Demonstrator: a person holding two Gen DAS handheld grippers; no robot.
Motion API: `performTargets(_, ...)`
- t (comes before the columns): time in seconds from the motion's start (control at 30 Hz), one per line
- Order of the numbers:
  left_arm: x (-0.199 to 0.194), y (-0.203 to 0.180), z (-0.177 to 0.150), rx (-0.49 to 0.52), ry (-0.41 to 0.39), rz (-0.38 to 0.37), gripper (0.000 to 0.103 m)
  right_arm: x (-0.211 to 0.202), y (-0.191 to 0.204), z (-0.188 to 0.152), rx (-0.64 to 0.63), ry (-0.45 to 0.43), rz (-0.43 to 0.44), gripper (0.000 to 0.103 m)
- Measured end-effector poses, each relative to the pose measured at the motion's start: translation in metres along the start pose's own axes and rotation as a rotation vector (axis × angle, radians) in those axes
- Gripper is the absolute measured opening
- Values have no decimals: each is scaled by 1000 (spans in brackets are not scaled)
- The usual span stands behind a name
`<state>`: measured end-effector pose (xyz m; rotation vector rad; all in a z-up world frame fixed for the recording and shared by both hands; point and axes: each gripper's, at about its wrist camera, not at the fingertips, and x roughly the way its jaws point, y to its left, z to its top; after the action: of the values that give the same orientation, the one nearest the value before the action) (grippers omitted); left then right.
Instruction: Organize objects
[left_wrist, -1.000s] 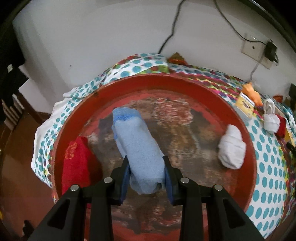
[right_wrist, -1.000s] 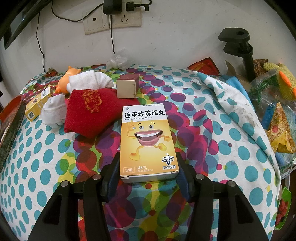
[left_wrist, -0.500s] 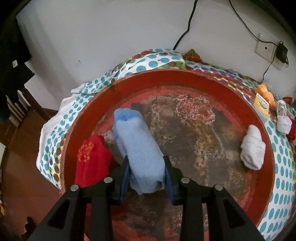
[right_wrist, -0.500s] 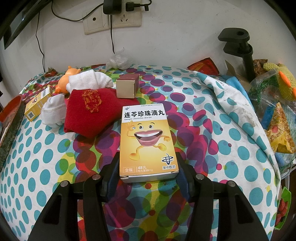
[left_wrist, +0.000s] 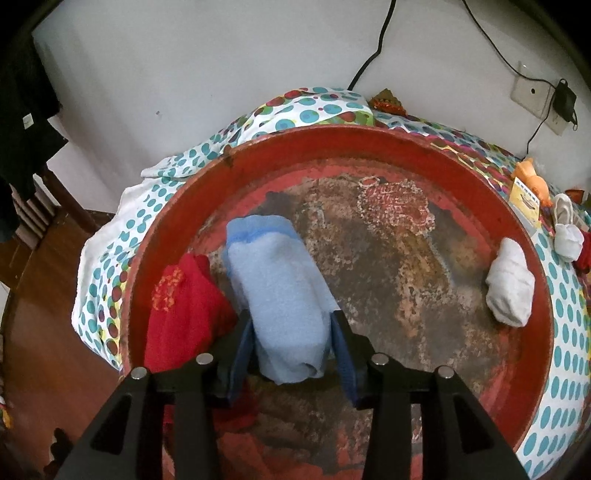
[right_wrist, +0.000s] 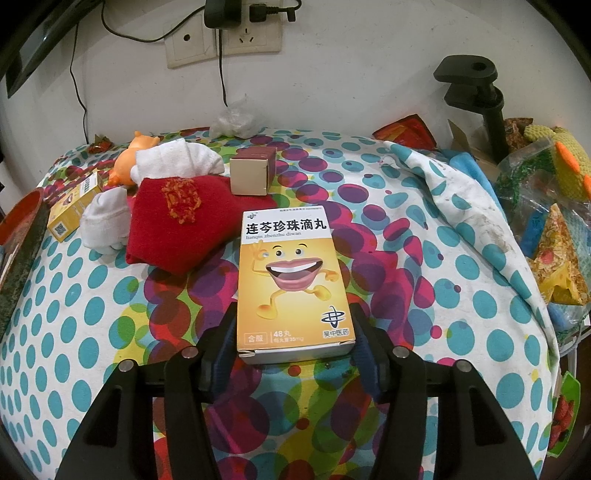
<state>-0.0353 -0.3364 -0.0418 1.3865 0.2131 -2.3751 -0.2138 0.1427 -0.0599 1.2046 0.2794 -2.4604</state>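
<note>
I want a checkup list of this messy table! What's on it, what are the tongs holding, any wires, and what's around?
Surface: polka-dot cloth covers the table, rumpled at the right.
Job's things: red basin holds a red sock and a white sock; on the cloth lie another red sock, white socks, a small yellow box and a tan box.
Clutter: orange toy, plastic bags at right.
Grippers: left tongs shut on blue sock; right tongs shut on yellow medicine box.
Cables: black cords run to wall sockets.
Surroundings: white wall, black clamp.
</note>
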Motion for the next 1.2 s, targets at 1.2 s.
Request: performTargets(1.2,-89,-26,-98,64,-144,-7,64,-4,-2,-3,15,0,-31,50)
